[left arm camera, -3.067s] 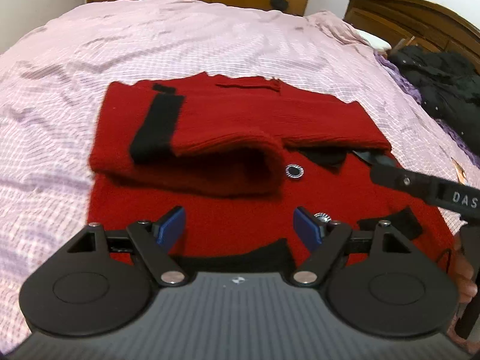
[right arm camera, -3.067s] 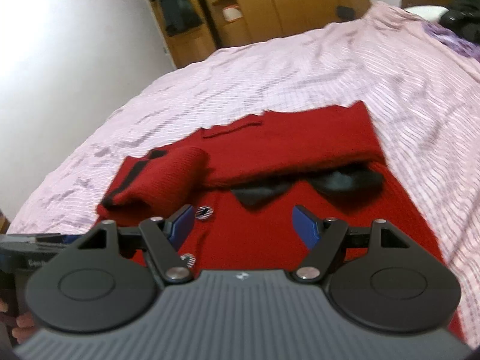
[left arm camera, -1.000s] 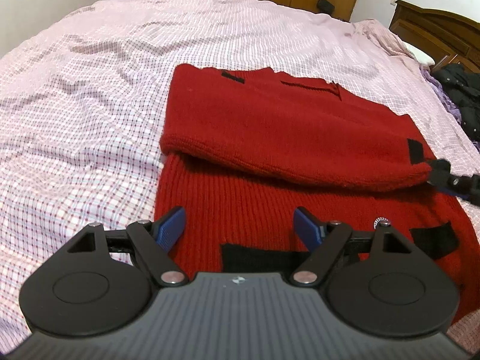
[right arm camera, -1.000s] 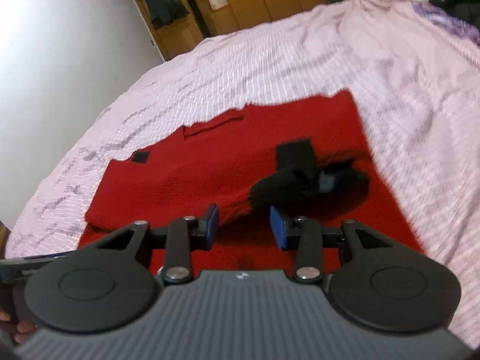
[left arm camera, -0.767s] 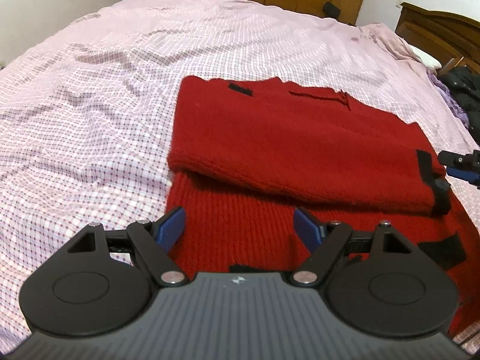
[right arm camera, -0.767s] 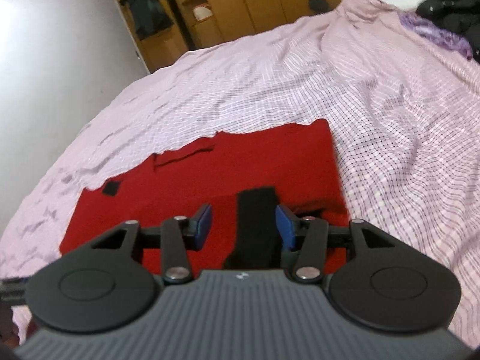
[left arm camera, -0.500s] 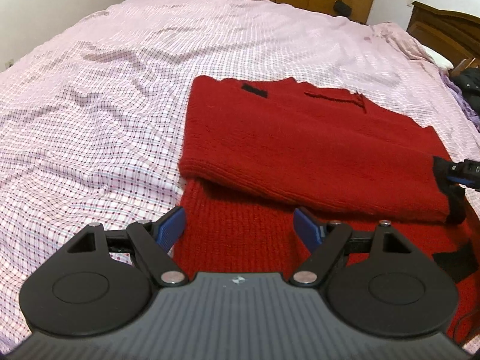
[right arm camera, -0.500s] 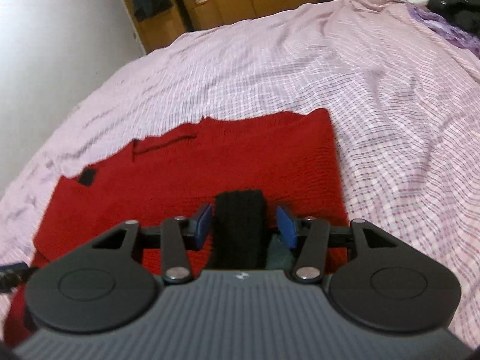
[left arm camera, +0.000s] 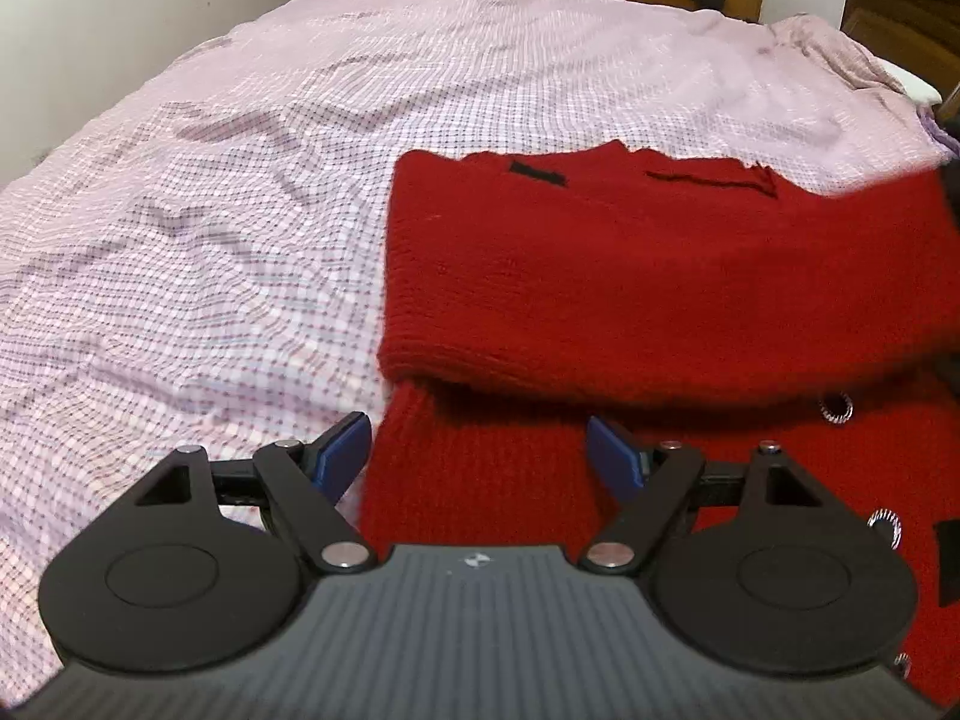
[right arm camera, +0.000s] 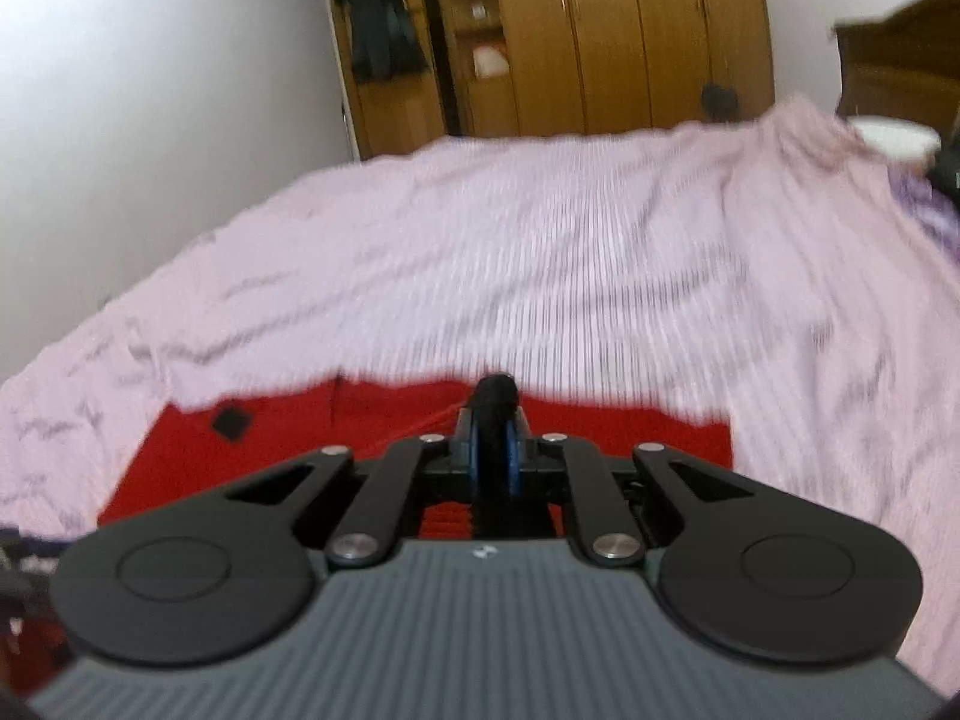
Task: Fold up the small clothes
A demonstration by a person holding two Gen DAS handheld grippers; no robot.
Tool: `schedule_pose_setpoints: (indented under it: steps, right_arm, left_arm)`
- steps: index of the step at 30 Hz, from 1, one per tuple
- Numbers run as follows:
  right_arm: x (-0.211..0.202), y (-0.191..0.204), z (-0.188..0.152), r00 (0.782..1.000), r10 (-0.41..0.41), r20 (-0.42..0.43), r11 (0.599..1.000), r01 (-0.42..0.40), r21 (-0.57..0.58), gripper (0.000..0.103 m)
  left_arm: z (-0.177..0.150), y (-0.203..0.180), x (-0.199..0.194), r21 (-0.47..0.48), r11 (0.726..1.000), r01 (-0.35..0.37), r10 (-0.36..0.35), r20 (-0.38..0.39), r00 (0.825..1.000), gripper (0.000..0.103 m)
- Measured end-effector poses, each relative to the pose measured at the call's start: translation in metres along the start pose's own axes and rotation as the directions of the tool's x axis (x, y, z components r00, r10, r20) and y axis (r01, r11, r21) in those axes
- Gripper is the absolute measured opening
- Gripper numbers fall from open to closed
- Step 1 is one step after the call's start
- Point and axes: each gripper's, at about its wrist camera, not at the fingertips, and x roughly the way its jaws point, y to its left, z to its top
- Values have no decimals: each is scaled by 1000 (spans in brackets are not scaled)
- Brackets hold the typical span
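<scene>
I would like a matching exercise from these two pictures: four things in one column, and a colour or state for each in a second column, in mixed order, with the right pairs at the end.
Things
1. left gripper
2. right gripper
3. sweater
4. bed sheet

Colour or state
A. pink with a fine check, wrinkled
B. closed on a black cuff
C. red knit, one part folded over the body
D. open, nothing between the fingers

Pairs: 1-D, 2-B, 3-C, 4-A
</scene>
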Motion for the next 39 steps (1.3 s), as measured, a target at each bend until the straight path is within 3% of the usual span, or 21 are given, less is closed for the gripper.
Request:
schedule_pose_setpoints:
  steps: [5,8,13,16,20,25,28,33,39]
  right_arm:
    - [3,3,36,993,-70,92,998,70,3,12]
    - [25,-9,34,992,-123,28,992,122,35,12]
    - [79,-32,1,971,-205,-125,976,212,53,13]
    - [99,-39,-21,961,-223,-165,971,234,47,14]
    - [105,-34,-37,957,-249,-147,968,253,9,18]
    - [86,-44,-22,963,-216,-159,969,232,86,37]
    - [60,-57,-19,981,-129,-142,974,153,170,51]
    - [29,-78,-35,990,-35,-137,953,75,294,51]
    - [37,-78,-56,984,-35,-172,966,78,248,53]
  left_arm:
    - [9,-10,7,42,997,-66,63,64,996,83]
    - [13,-8,18,41,994,-97,95,60,994,83]
    - [10,-1,28,-1,998,-69,69,35,997,83]
    - [9,1,29,-7,998,-57,58,41,998,83]
    - [9,1,29,-4,998,-64,64,35,997,83]
    - [9,-2,21,-14,999,-53,53,37,998,83]
    - [8,-3,13,-26,999,-32,33,44,998,83]
    - [4,-7,3,-31,999,-17,18,58,998,84]
    - [-2,-12,6,-34,999,-19,20,36,999,84]
